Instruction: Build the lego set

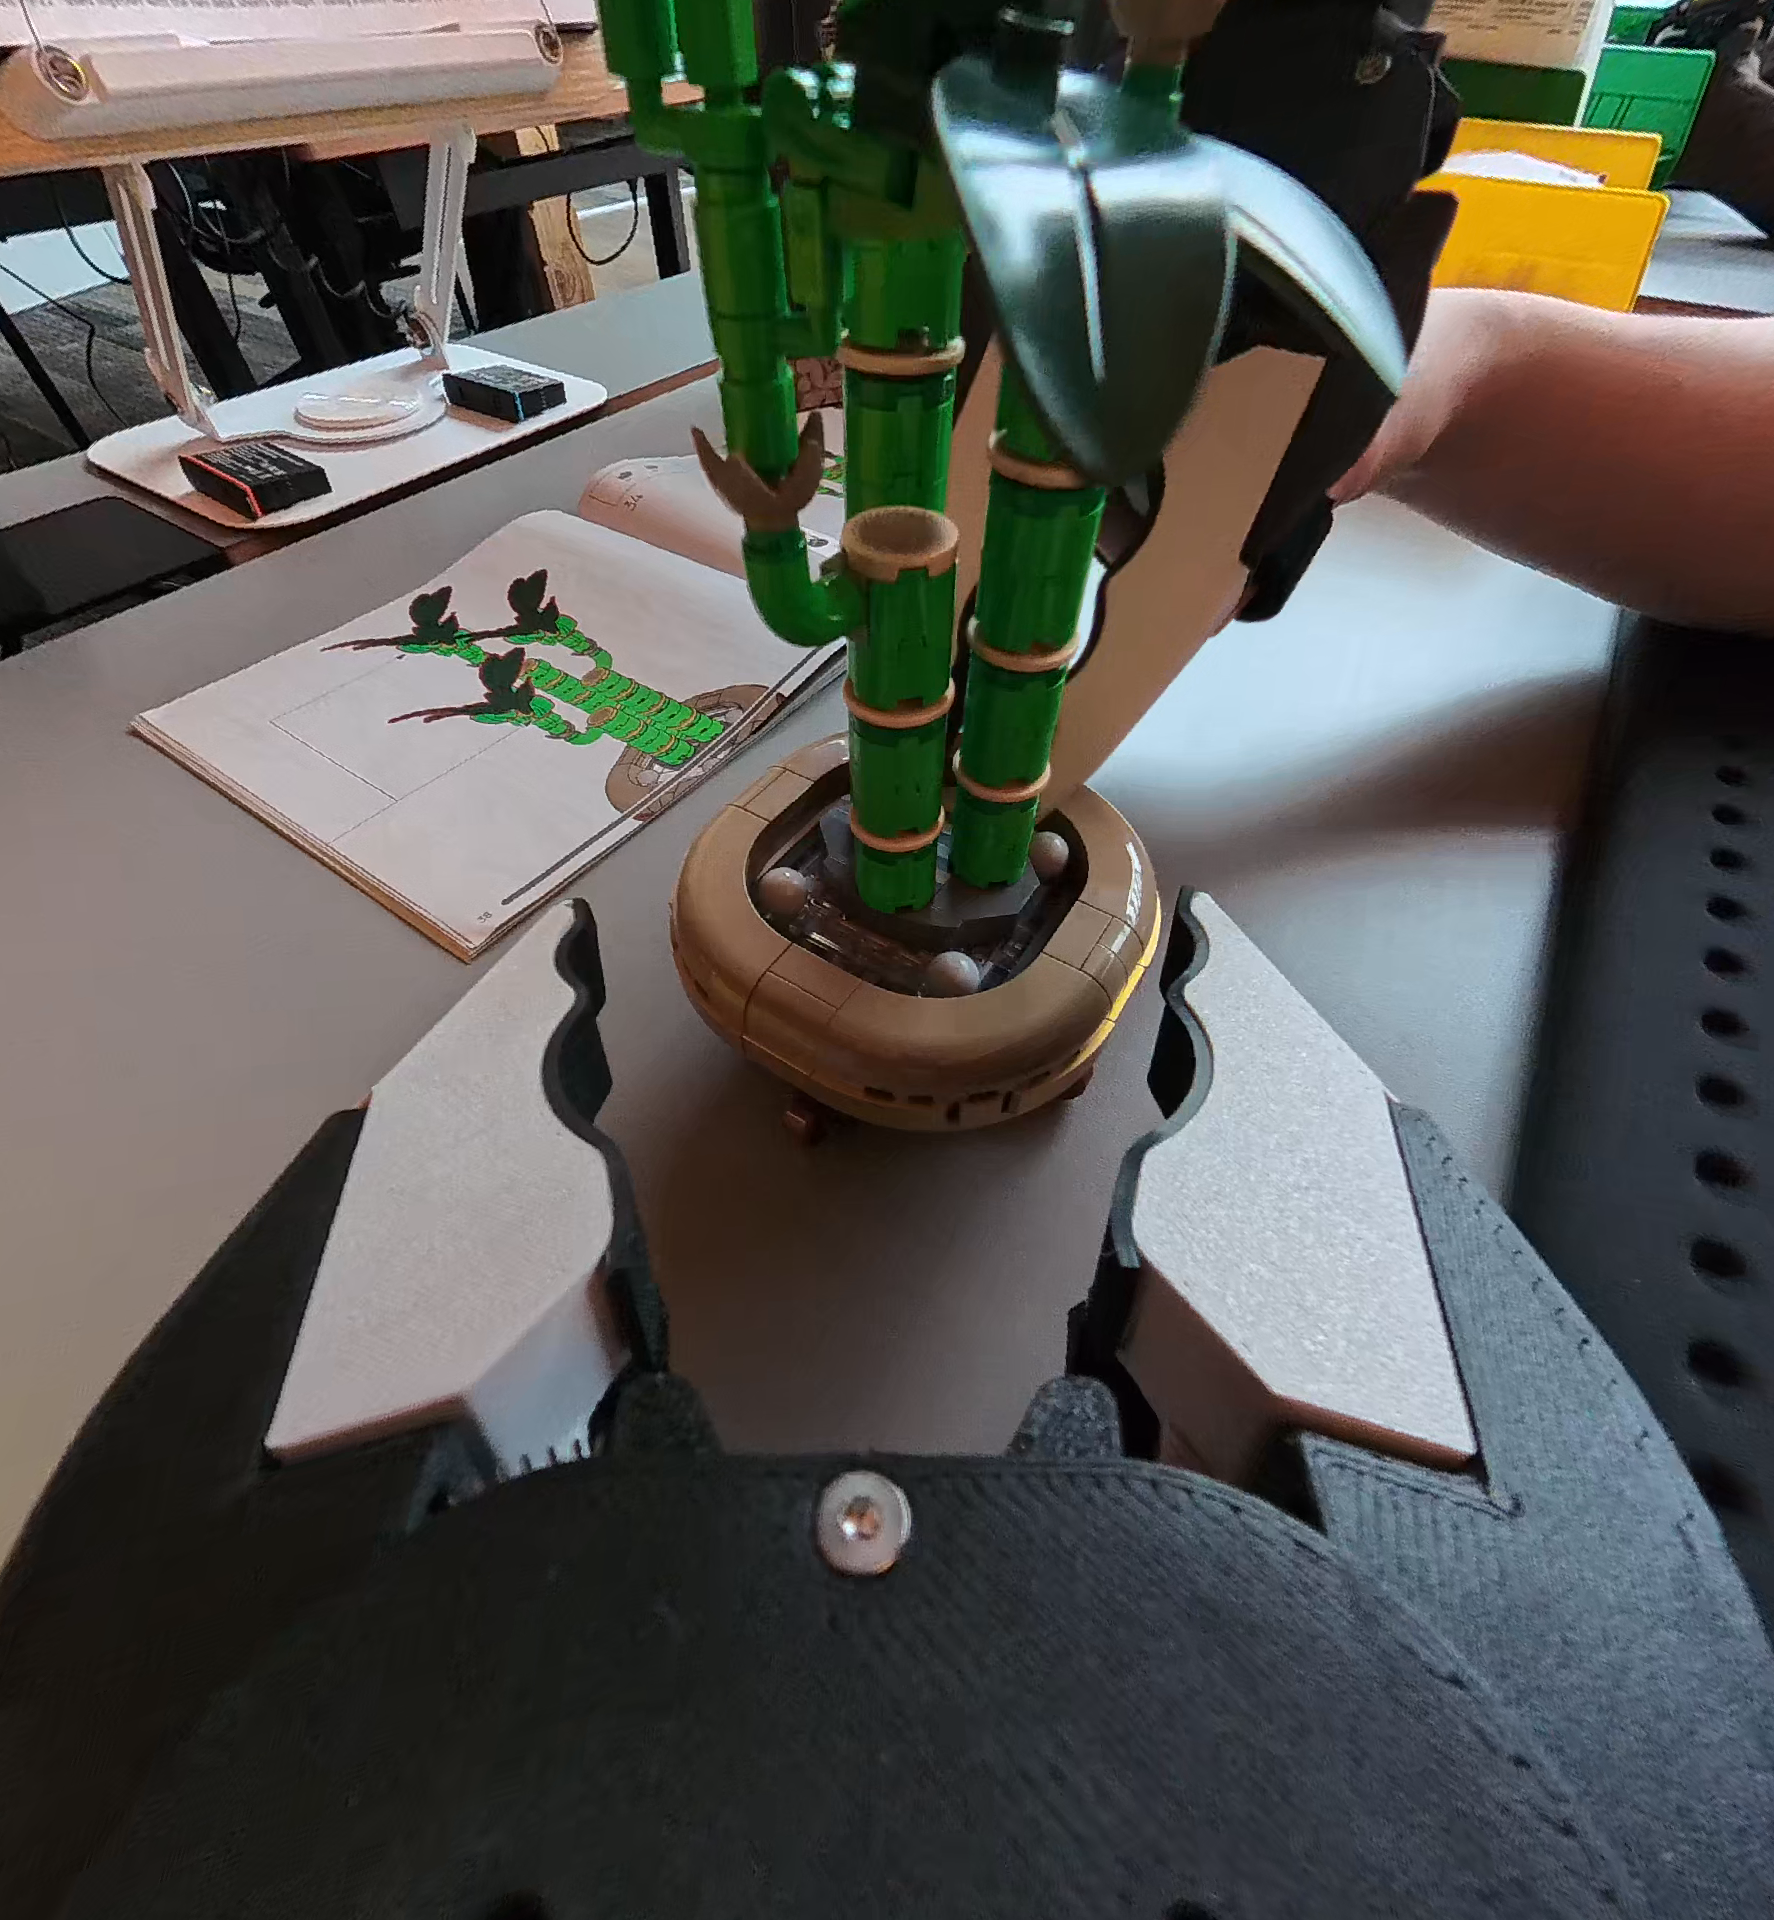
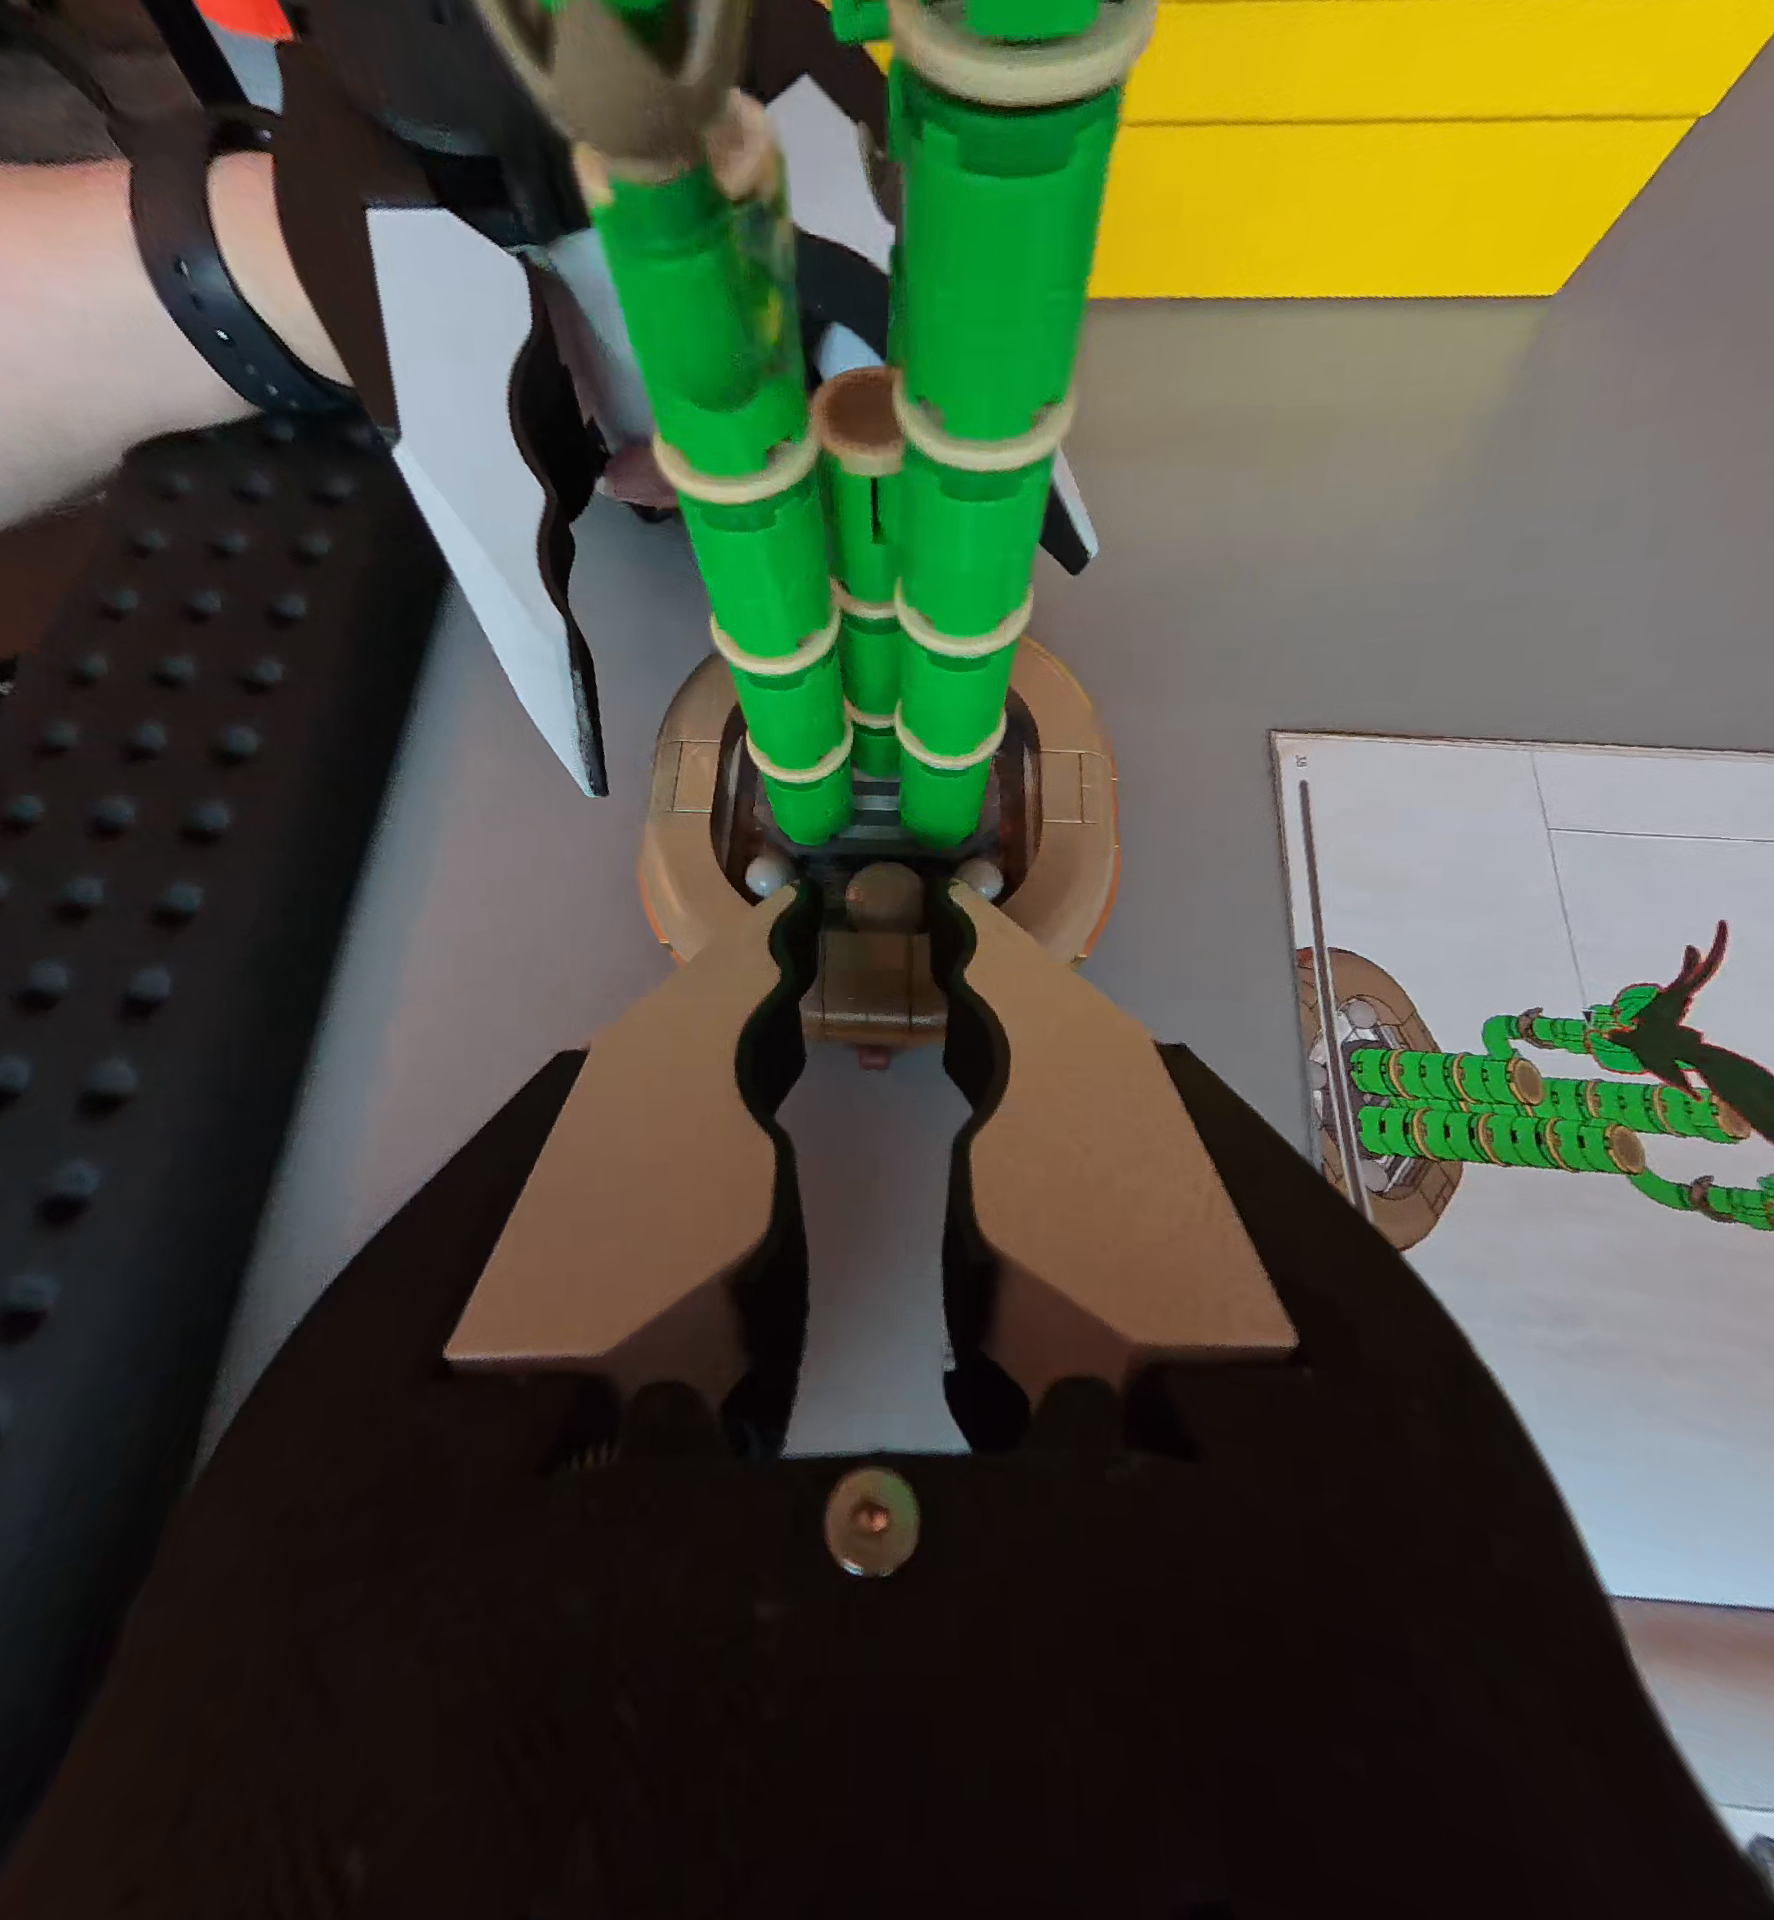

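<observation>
1. Tall green brick-built bamboo stalks with tan rings [image 1: 893, 665], rooted in a rounded tan brick pot [image 1: 914, 997]; standing upright on the grey table [image 1: 239, 935], beside the open white instruction booklet [image 1: 509, 727]
2. Probably late in the build: dark green leaf cluster [image 1: 1101, 270] already high on one stalk; likely steadying the pot now
3. Next move: firm hold on the pot, then another piece pressed straight down
4. Right gripper [image 2: 872, 894] angled down onto the near rim, fingers narrowly apart astride a rim segment; true clamping unclear
5. Left gripper [image 1: 878, 925] low before the pot, fingers wide apart, empty
</observation>
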`<state>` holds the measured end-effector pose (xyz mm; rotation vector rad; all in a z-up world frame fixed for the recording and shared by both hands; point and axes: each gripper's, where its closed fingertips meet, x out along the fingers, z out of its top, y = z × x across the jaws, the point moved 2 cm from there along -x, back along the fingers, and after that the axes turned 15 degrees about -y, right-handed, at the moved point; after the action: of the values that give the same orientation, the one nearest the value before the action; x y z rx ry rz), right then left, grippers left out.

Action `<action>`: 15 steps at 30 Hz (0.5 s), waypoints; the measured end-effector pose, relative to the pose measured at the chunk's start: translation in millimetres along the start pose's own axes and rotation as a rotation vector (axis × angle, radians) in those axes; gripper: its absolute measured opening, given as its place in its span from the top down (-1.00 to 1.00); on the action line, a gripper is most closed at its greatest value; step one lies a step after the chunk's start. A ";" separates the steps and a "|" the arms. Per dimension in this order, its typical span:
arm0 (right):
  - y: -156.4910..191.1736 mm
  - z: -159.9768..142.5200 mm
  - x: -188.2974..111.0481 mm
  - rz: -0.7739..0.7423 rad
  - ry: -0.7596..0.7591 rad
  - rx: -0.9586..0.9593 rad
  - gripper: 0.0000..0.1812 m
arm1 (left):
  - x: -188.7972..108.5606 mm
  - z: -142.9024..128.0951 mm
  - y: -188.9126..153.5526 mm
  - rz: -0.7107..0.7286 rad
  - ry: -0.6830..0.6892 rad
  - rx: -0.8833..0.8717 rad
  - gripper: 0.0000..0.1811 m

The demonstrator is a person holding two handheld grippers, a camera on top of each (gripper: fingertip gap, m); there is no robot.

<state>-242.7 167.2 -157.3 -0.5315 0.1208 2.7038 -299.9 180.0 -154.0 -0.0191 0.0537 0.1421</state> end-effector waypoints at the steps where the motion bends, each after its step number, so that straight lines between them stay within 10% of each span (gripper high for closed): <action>1: 0.1 0.1 0.5 -0.007 0.006 -0.013 0.77 | -0.1 0.3 0.1 0.000 -0.002 -0.001 -0.18; 15: -0.1 -0.1 1.2 0.001 0.003 0.050 0.84 | -1.1 1.6 0.7 0.004 -0.012 -0.003 -0.18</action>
<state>-243.6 167.6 -157.9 -0.5205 0.1885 2.6936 -301.0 180.5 -152.4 -0.0209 0.0417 0.1464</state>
